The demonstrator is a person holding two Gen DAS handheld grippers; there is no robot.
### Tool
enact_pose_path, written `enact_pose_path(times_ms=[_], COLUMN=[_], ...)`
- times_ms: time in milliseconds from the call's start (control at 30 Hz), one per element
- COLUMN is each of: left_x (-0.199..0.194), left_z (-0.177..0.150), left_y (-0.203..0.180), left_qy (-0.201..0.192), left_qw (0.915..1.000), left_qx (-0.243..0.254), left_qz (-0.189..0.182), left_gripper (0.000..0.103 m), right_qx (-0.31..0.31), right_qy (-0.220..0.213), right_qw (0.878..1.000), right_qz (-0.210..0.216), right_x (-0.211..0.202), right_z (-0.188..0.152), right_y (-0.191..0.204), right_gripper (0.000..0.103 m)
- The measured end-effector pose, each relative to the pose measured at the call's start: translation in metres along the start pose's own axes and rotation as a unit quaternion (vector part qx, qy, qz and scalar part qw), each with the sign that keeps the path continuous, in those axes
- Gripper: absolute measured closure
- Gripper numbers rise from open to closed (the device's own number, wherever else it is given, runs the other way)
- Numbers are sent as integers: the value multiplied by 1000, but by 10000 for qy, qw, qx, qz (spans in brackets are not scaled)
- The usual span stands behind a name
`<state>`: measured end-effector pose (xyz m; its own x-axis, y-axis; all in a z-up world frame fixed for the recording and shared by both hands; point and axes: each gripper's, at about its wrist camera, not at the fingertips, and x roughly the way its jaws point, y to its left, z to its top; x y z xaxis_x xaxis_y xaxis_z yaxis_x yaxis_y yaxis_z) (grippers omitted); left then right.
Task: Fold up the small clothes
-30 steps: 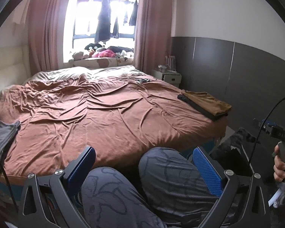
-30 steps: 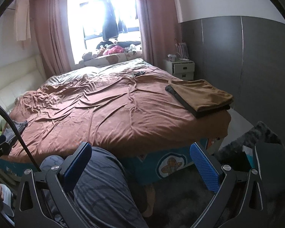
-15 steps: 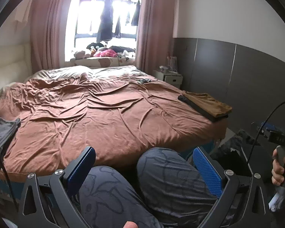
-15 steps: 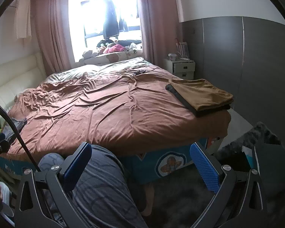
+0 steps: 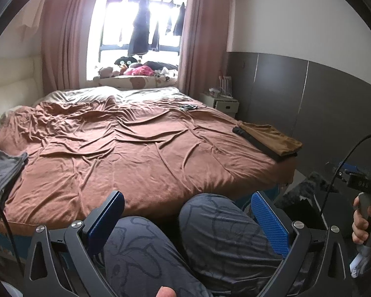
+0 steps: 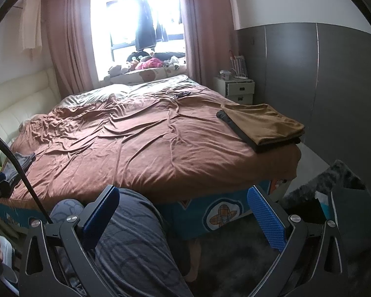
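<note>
A wide bed [image 5: 141, 148] under a wrinkled brown sheet filled the room ahead of both sets of jaws, with a bright window [image 5: 141, 24] and pink curtains [image 5: 61, 37] far beyond it and a grey panelled wall [image 6: 321, 86] off to the right. The left gripper [image 5: 188, 219] hung low with its jaws spread wide and nothing between them but the person's knees [image 5: 210, 227] in patterned grey trousers. The right gripper [image 6: 183, 214] was also spread wide and empty, with one knee behind its left finger and the blue bed base [image 6: 217, 215] behind the gap. A folded tan garment [image 6: 264, 123] lay on a dark one at the bed's near right corner, above and beyond the right finger of each gripper. A grey garment [image 5: 5, 168] lay at the bed's left edge, above and well left of the left gripper's left finger. A hand [image 5: 361, 225] at the right rim of the left view gripped a handle
</note>
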<state>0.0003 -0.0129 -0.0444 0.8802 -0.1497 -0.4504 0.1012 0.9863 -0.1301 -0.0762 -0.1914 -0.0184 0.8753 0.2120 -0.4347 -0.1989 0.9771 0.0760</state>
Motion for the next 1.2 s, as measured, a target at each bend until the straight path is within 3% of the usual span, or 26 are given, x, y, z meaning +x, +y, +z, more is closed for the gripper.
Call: enact_pose_path(times_ms=[1200], left_x=[-11], left_z=[-2], left_y=[-2], left_qy=[-110], left_qw=[9999], left_qx=[-111], left_qz=[54], left_gripper=[0], right_qx=[-96], right_qy=[-36], right_qw=[9999], right_qz=[-22], right_x=[-1], right_z=[2], right_y=[-3], right_gripper=[0])
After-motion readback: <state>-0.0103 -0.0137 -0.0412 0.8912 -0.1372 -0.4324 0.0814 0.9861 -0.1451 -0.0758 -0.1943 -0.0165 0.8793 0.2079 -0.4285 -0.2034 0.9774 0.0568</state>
